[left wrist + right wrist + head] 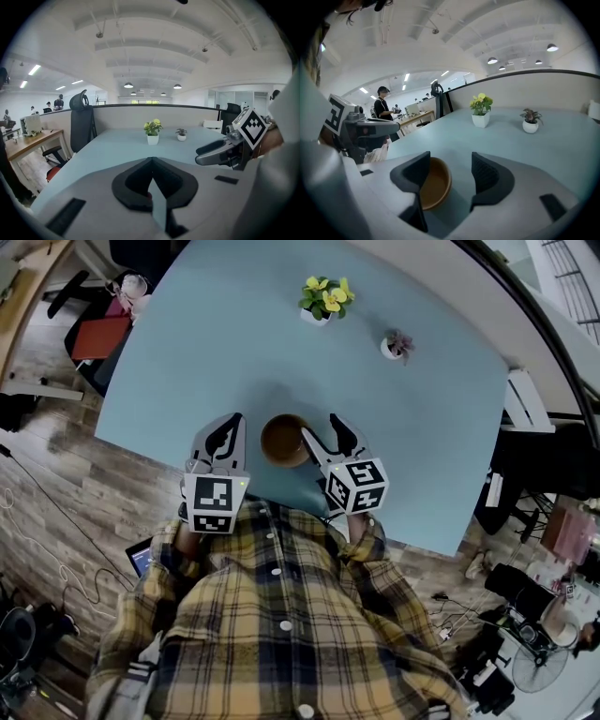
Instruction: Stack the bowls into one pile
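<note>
Currently: brown bowl (284,440) on table (187,334), partly between my right gripper's (323,427) wide-spread jaws, near one jaw. Left gripper (230,423) closed, empty. Risk: that jaw clips the rim, tipping it.

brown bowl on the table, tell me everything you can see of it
The brown bowl is round, plain and smooth, slightly glossy, with nothing visible in it. It sits upright on the light blue table near the person's edge. Whether other bowls are nested in it cannot be told. Its rim is by the left jaw of the open right hand-held gripper, which partly hides it; contact cannot be made out. The shut left hand-held gripper is beside it, apart.
</note>
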Demonstrator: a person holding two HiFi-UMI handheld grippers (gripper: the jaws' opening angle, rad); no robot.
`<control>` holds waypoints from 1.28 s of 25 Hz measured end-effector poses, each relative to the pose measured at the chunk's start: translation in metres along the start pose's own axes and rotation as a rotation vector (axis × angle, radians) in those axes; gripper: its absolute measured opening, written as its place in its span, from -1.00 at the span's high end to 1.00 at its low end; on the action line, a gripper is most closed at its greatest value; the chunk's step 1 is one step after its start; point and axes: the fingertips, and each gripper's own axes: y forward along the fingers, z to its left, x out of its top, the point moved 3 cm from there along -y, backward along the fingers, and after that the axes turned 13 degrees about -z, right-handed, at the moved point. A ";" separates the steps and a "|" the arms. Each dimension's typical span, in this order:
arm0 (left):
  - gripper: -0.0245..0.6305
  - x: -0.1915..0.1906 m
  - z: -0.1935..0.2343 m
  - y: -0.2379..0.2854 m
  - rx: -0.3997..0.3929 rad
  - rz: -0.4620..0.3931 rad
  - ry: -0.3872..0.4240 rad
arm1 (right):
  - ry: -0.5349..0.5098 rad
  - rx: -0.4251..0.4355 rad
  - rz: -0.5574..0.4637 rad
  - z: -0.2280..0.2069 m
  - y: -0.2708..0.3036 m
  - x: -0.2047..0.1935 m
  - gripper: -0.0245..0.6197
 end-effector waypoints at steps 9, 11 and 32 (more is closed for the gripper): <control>0.95 0.037 -0.008 0.013 -0.040 -0.081 0.021 | -0.018 -0.036 -0.149 -0.013 -0.023 0.062 0.12; 0.95 0.049 -0.012 0.015 -0.061 -0.105 0.022 | -0.027 -0.065 -0.194 -0.017 -0.033 0.080 0.12; 0.95 0.110 -0.042 0.038 -0.240 -0.208 0.037 | -0.173 -0.357 -0.461 -0.046 -0.124 0.146 0.91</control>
